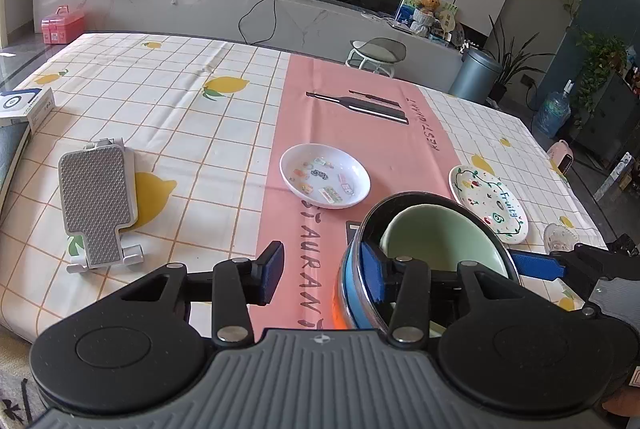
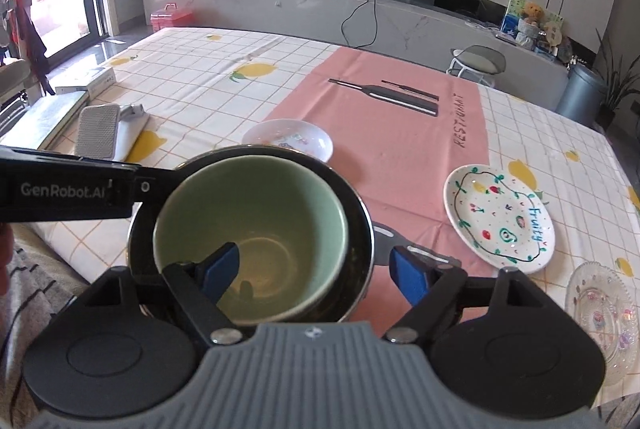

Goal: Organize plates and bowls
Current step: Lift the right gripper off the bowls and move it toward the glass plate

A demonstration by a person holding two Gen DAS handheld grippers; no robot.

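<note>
Your right tongs [image 2: 316, 269] stand wide apart, one blue pad inside the smooth pale-green bowl [image 2: 250, 233] and the other outside the dark metal-rimmed bowl [image 2: 360, 229] that holds it; neither pad presses on anything. Your left tongs [image 1: 322, 275] sit about half open, empty, one pad just at the outer bowl's blue-banded wall, though you can't quite tell whether it touches. The nested bowls fill the lower centre of the right wrist view. Beyond them on the cloth-covered surface [image 2: 400, 133], a glossy white dish with stickers [image 1: 325, 176] lies mid-frame on the pink strip. The round painted plate lettered "Fruity" [image 2: 499, 220] sits right of it, and a ribbed clear glass plate [image 2: 604, 313] at lower right.
</note>
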